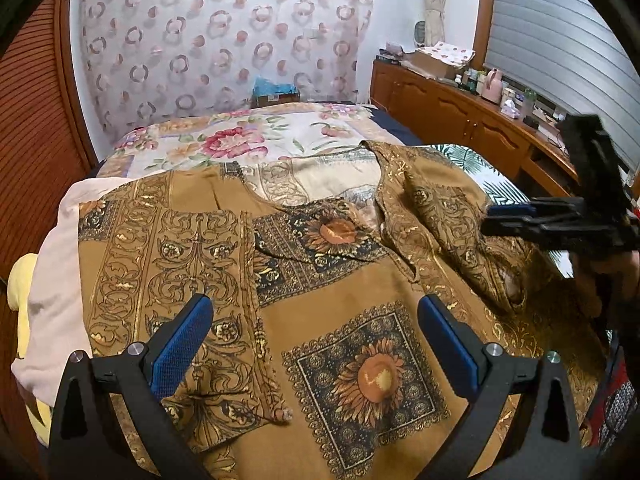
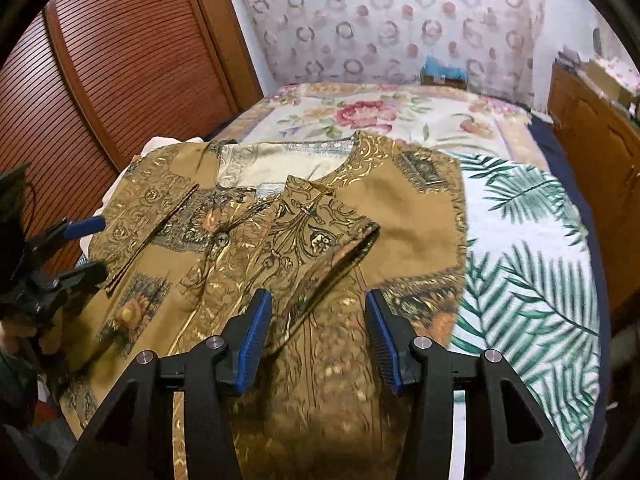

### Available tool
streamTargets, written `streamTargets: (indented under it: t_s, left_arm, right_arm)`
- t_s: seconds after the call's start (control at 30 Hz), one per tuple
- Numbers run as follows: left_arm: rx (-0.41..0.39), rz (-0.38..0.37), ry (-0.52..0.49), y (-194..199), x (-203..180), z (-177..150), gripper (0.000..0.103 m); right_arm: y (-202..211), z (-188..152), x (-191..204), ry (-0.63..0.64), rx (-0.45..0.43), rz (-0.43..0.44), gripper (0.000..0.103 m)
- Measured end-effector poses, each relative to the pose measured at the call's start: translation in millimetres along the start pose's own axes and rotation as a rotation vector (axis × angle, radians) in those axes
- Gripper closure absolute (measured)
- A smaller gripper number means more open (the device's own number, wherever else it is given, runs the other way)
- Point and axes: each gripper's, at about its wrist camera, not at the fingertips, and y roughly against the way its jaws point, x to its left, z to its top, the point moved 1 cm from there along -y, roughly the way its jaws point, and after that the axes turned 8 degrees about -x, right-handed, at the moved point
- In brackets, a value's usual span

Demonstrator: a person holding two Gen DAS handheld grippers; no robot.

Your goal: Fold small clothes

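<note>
The brown patterned shirt (image 1: 320, 280) lies on the bed (image 2: 520, 240), both sleeves folded inward; its hem is cut off by the picture edge and blurred in the right view. The left gripper (image 1: 316, 340) hovers wide, empty. The right gripper (image 2: 316, 340) stands half-spread, gripping nothing.

shirt (image 2: 280, 240) hem cut off below, near cloth blurred, dresser (image 1: 460, 104) clutter perhaps bottles, too small

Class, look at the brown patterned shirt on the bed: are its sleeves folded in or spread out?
Folded in. Both sleeves of the shirt lie across its front, and both grippers are open and off the cloth.
</note>
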Motion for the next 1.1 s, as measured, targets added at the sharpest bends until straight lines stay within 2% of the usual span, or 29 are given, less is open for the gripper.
streamTargets:
  t_s: [0.17, 0.2, 0.27, 0.33, 0.5, 0.7, 0.9, 0.97, 1.07, 1.1]
  left_arm:
    - [0.003, 0.008, 0.015, 3.8, 5.7, -4.0, 0.000]
    - [0.002, 0.009, 0.018, 5.0, 7.5, -5.5, 0.000]
    - [0.002, 0.016, 0.023, 6.7, 11.0, -6.7, 0.000]
    - [0.000, 0.024, 0.028, 8.8, 14.9, -7.9, 0.000]
    - [-0.008, 0.038, 0.046, 13.5, 24.0, -9.1, 0.000]
    - [-0.017, 0.052, 0.064, 19.6, 30.9, -12.3, 0.000]
    - [-0.018, 0.054, 0.068, 19.9, 33.9, -13.9, 0.000]
    - [-0.016, 0.053, 0.069, 18.6, 38.5, -14.2, 0.000]
    - [-0.022, 0.051, 0.077, 17.2, 46.3, -13.5, 0.000]
    - [-0.023, 0.052, 0.081, 16.2, 50.2, -12.0, 0.000]
  right_arm:
    - [-29.3, 12.7, -1.0, -0.045, 0.057, -0.006, 0.053]
    - [-32.6, 15.1, 0.9, -0.042, 0.060, 0.001, 0.056]
    - [-36.3, 19.1, 7.7, -0.023, 0.068, 0.019, 0.081]
    - [-37.8, 24.3, 18.2, 0.003, 0.060, 0.043, 0.090]
    - [-37.7, 43.6, 54.1, 0.079, 0.015, 0.155, 0.091]
    - [-48.1, 59.2, 85.9, 0.136, -0.018, 0.188, 0.091]
    - [-38.7, 55.0, 82.1, 0.119, -0.058, 0.144, 0.079]
    - [-26.6, 45.3, 70.2, 0.114, -0.066, 0.127, 0.064]
    - [-13.3, 31.3, 55.6, 0.112, -0.075, 0.080, 0.050]
    - [-8.7, 29.2, 49.8, 0.110, -0.072, 0.060, 0.049]
